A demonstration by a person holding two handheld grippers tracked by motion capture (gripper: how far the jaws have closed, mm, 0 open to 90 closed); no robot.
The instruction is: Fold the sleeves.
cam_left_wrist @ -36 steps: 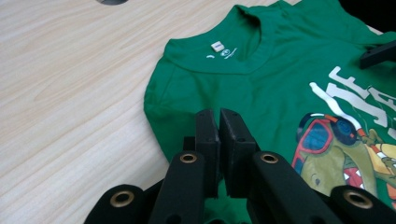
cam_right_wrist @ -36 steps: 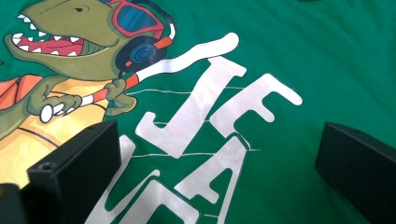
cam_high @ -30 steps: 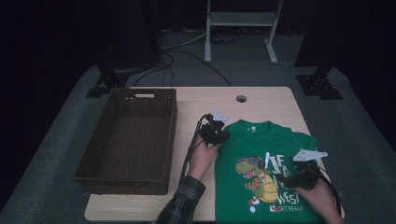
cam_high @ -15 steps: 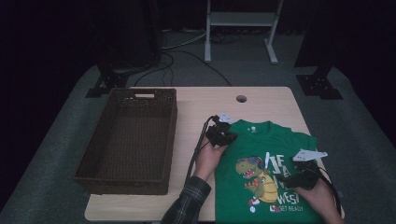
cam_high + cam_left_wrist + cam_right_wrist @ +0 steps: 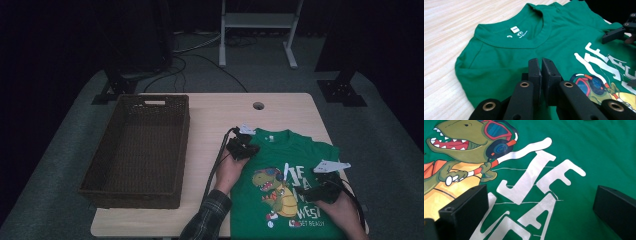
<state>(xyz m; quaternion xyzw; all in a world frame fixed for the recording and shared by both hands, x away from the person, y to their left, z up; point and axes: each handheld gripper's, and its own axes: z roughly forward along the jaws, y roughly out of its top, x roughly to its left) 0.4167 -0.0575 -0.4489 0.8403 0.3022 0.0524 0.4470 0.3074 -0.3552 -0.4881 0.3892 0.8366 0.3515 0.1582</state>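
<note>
High view – shirt: a green T-shirt (image 5: 292, 185) lies flat on the right part of the wooden table (image 5: 215, 115), its dinosaur print facing up.
High view – basket: a dark wicker basket (image 5: 137, 150) sits on the table's left part, well apart from the shirt.
High view – left gripper (image 5: 246, 148): at the shirt's left shoulder, near the collar; jaw state too small to tell here.
High view – right gripper (image 5: 320, 187): over the white lettering on the shirt's right half.
Left gripper view – jaws: the left gripper (image 5: 541, 65) has its two black jaws pressed almost together, nothing visible between them – they hang just over the green cloth below the collar.
Left gripper view – collar: the neck label (image 5: 514, 29) shows inside the collar, beyond the jaws.
Right gripper view – jaws: the right gripper (image 5: 541, 202) stands wide apart, one jaw at each side, gripping nothing.
Right gripper view – print: the dinosaur (image 5: 466, 150) and the white letters lie between and beyond the jaws.
</note>
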